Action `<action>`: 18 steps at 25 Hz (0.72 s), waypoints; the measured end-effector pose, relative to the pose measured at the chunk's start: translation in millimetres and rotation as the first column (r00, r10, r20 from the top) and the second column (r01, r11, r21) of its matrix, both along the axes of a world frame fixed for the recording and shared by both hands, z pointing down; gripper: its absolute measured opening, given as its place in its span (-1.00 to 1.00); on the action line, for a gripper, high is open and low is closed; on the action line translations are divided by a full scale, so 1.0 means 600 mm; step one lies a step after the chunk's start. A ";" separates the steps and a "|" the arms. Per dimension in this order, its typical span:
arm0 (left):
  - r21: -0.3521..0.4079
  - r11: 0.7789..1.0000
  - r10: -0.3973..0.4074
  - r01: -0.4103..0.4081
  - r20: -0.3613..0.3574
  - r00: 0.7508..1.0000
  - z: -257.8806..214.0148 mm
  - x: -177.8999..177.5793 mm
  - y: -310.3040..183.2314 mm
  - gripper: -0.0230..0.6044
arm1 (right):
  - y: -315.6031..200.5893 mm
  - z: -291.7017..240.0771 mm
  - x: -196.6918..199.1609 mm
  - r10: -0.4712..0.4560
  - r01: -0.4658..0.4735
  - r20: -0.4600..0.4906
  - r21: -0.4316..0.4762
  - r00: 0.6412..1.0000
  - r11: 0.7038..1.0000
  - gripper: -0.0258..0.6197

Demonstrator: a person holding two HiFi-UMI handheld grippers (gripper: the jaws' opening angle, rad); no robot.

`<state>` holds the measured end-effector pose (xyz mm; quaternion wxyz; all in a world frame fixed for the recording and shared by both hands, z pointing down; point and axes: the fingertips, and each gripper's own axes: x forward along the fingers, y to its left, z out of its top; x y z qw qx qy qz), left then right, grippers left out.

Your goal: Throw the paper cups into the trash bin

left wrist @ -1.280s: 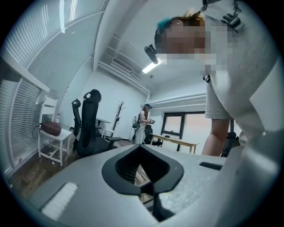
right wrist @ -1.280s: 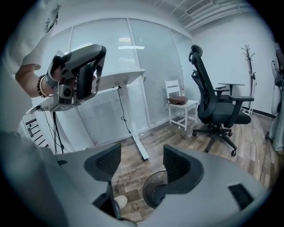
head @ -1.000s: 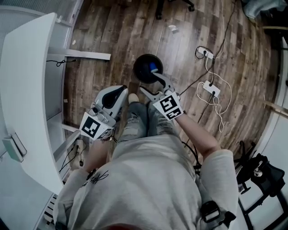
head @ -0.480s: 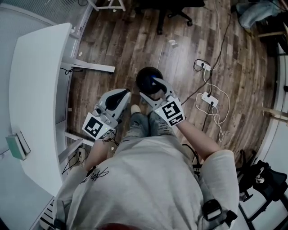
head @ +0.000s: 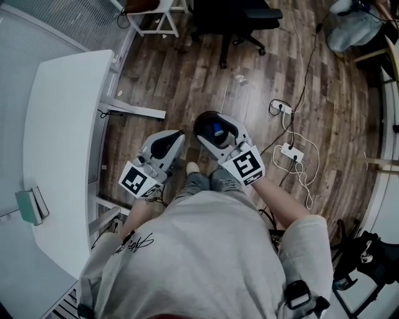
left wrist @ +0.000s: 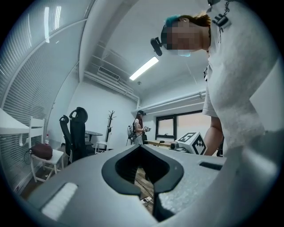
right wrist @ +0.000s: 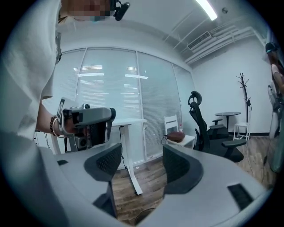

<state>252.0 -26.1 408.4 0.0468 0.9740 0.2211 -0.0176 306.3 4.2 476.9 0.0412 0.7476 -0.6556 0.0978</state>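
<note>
A round black trash bin (head: 204, 122) stands on the wood floor in front of the person's feet, with a blue object (head: 216, 129) lying inside it. My right gripper (head: 215, 133) hovers over the bin's right side, open, with nothing between its fingers (right wrist: 142, 165); a dark curve of the bin's rim (right wrist: 146, 216) shows below them. My left gripper (head: 177, 134) is held left of the bin, shut and empty (left wrist: 139, 146). No paper cup shows outside the bin.
A white desk (head: 62, 156) runs along the left, with a grey-green object (head: 31, 205) on it. A black office chair (head: 237, 19) stands behind the bin. Power strips (head: 292, 151) and cables lie on the floor to the right.
The head view has tilted, so the bin and both grippers sit lower in the picture. The right gripper stays open over the bin, and the left stays shut beside it.
</note>
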 end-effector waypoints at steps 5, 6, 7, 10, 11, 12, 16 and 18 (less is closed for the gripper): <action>0.021 1.000 -0.001 0.001 -0.027 1.000 -0.029 -0.002 -0.008 -0.95 | 0.001 -0.060 -0.002 0.016 -0.015 -0.022 0.058 1.000 0.998 -0.01; 0.024 1.000 -0.003 0.003 -0.032 0.999 -0.034 -0.002 -0.010 -0.95 | 0.001 -0.070 -0.001 0.017 -0.015 -0.019 0.065 1.000 0.998 -0.01; 0.027 1.000 -0.004 0.004 -0.036 0.999 -0.039 -0.001 -0.011 -0.95 | 0.001 -0.080 0.000 0.018 -0.017 -0.013 0.071 1.000 0.997 -0.01; 0.023 1.000 0.001 0.000 -0.041 0.999 -0.051 0.002 -0.011 -0.95 | 0.007 -0.105 0.007 0.032 -0.031 -0.005 0.094 0.999 0.995 -0.02; 0.013 1.000 0.002 -0.002 -0.044 0.999 -0.056 0.002 -0.011 -0.95 | 0.010 -0.113 0.008 0.035 -0.034 -0.010 0.099 0.999 0.994 -0.04; 0.005 1.000 0.002 -0.002 -0.049 0.999 -0.062 0.001 -0.011 -0.95 | 0.013 -0.122 0.008 0.038 -0.036 -0.017 0.106 0.999 0.994 -0.07; 0.017 1.000 0.009 -0.008 -0.074 0.997 -0.086 0.010 -0.009 -0.95 | 0.024 -0.164 0.015 0.047 -0.041 -0.031 0.163 0.998 0.986 -0.22; 0.032 0.999 0.018 -0.015 -0.085 0.996 -0.095 0.010 -0.010 -0.95 | 0.026 -0.184 0.011 0.049 -0.041 -0.041 0.180 0.998 0.983 -0.29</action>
